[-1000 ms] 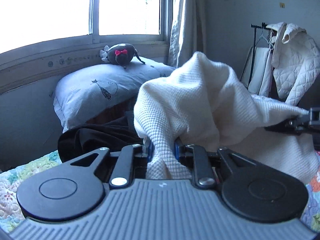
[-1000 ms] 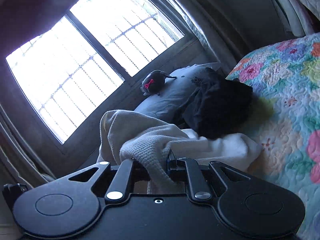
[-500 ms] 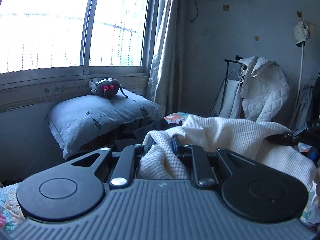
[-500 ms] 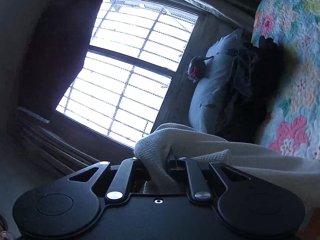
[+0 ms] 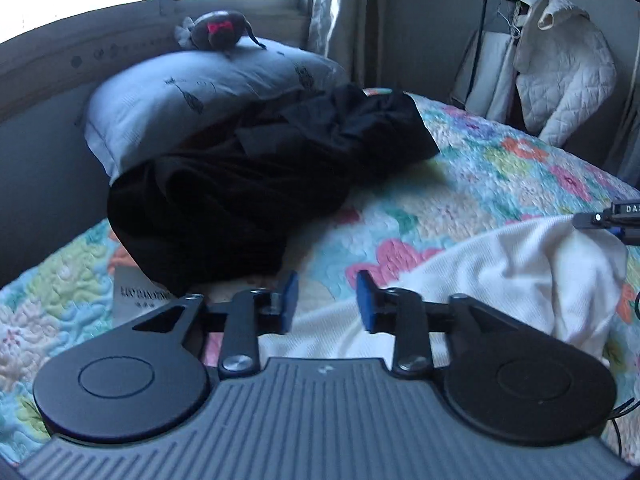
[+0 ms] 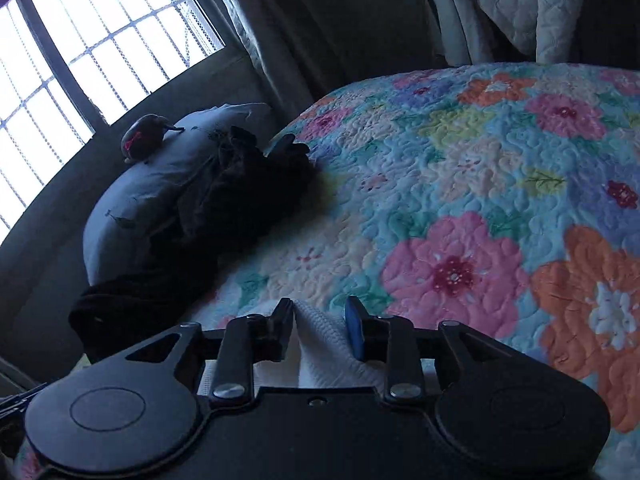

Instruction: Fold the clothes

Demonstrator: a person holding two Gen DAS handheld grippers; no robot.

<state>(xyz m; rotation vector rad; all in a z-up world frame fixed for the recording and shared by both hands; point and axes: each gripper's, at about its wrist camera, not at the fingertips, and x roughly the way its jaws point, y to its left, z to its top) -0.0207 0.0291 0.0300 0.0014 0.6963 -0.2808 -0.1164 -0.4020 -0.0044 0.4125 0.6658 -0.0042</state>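
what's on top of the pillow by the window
A small dark plush toy with a red bow sits on the grey pillow. Black clothes are heaped against the pillow's front, hiding its lower edge and whatever lies beneath.

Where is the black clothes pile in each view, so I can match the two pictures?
Left wrist view: black pile lies left of centre, in front of the pillow.
Right wrist view: black pile lies at the left, against the same pillow.
Shared landmark: the plush toy on the pillow.
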